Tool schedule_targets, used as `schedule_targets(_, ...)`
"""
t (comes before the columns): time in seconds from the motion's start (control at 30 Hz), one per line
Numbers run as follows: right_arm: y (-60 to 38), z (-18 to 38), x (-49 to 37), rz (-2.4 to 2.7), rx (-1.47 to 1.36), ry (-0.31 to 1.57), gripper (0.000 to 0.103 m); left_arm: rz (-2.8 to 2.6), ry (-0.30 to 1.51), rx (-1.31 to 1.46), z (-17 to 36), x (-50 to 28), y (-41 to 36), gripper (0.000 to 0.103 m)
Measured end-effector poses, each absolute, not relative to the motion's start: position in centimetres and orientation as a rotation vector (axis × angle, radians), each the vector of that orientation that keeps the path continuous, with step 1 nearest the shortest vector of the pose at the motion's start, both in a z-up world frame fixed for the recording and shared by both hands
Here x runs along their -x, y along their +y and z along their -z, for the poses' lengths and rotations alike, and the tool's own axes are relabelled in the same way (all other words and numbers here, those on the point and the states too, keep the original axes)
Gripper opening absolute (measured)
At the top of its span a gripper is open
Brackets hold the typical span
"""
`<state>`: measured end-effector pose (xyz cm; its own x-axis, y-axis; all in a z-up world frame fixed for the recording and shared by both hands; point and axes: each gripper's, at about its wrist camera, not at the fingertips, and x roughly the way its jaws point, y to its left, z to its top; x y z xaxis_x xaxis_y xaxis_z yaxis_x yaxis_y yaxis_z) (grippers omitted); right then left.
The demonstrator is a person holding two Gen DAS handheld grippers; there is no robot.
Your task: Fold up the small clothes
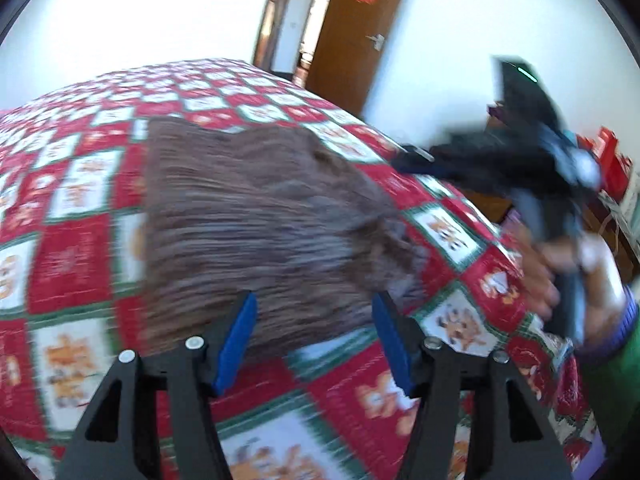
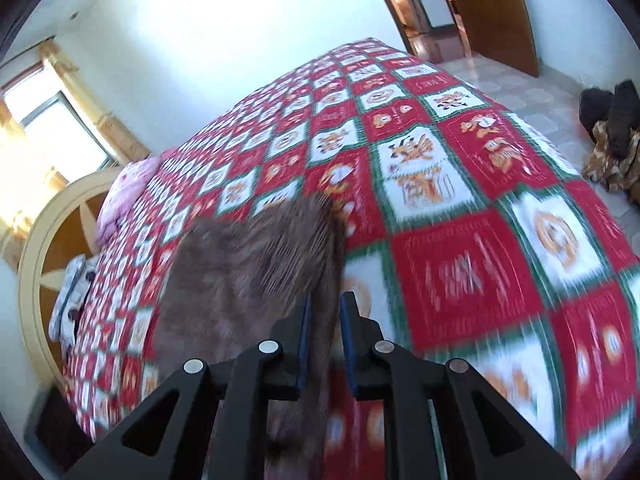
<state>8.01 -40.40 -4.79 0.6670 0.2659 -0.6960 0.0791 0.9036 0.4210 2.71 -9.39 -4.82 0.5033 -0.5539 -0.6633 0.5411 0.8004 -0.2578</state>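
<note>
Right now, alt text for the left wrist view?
A brown ribbed garment lies on a red, white and green patterned bedspread, with the left gripper above its near edge, jaws open and empty. At right, blurred, a hand holds the right gripper.

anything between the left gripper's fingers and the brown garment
Nothing. In the left wrist view the left gripper stands open over the near edge of the brown garment, which lies on the patterned bedspread; no other object intervenes.

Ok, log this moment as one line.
brown garment flat on quilt | left gripper open, empty | right gripper nearly shut, garment edge beside it, grip unclear
</note>
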Motion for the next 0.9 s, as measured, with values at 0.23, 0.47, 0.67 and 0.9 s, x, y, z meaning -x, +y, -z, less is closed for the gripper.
schedule_targets(0.23,-34.8,6.5,-5.1,-0.074,-0.318,0.912,0.015,0.403,0.799,-0.091,5.4,-6.2,-8.5,0.063)
schedule_targets(0.47,-34.9,10.0,-2.0,-0.099,-0.442,0.998,0.016,0.366,0.882,0.012,8.6,-6.6,-4.9,0.069)
schedule_targets(0.67,-34.7,8.2,-0.3,-0.082,-0.349,1.070,0.016,0.415,0.884,0.042,6.1,-6.8,-3.9,0.069)
schedule_targets(0.9,-35.4,3.3,-4.9,-0.085,-0.343,0.844,0.016,0.388,0.786,0.003,2.8,-11.6,-7.9,0.069)
